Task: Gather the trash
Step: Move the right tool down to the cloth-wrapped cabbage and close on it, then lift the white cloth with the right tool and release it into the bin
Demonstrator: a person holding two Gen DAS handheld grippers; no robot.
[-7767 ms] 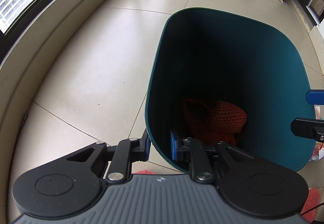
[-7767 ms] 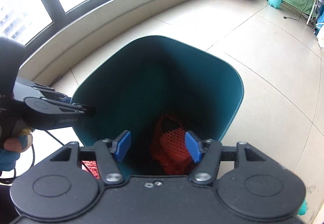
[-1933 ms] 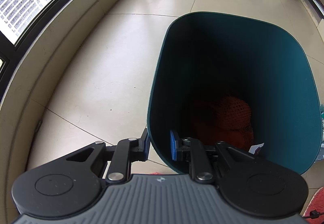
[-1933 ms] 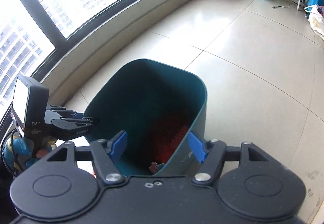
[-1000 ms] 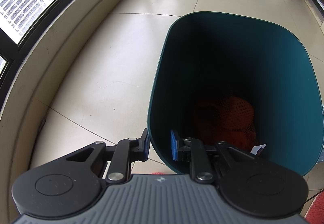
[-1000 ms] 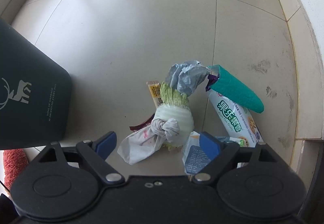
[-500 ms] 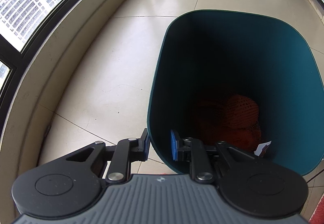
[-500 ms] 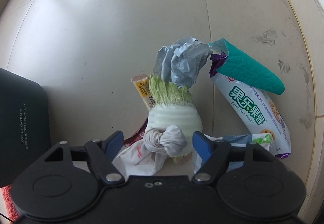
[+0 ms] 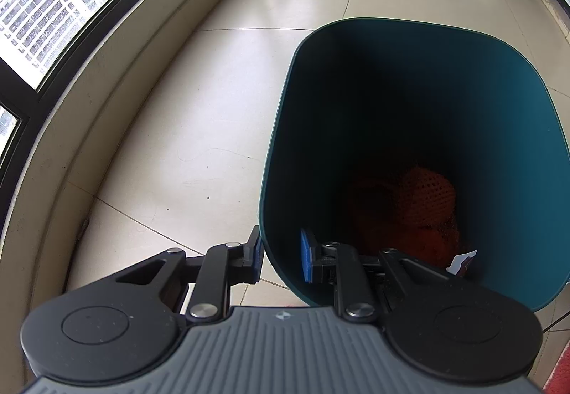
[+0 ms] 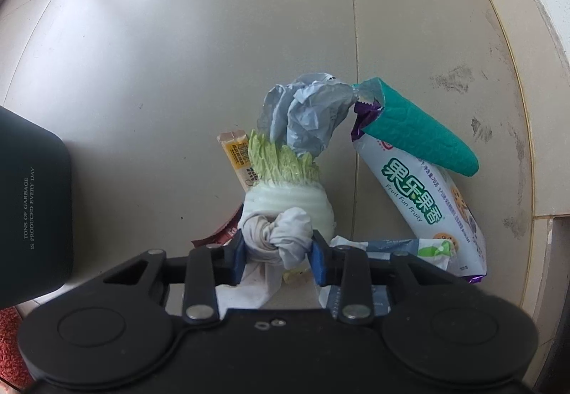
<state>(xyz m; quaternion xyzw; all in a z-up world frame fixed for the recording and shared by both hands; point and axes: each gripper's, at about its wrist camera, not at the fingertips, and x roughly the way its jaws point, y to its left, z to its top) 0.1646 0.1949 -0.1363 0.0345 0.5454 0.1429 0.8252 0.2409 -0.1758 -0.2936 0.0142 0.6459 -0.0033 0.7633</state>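
**Trash pile and bin on tiled floor**

Beige floor tiles (image 10: 178, 55) carry everything. Left tool (image 9: 279, 256) pinches the teal bin's (image 9: 516, 144) rim; orange netting (image 9: 420, 205) lies inside. Right tool (image 10: 276, 251) is pressed onto the knotted white bag (image 10: 281, 237) against a cabbage stump (image 10: 285, 183), beside a snack packet (image 10: 424, 201) and teal wrapper (image 10: 420, 130).

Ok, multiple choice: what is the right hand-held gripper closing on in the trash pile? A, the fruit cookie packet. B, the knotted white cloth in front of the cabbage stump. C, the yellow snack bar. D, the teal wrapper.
B: the right hand-held gripper has its blue pads pressed against both sides of the knotted white cloth, which sits in front of the cabbage stump; the other items lie outside its fingers.
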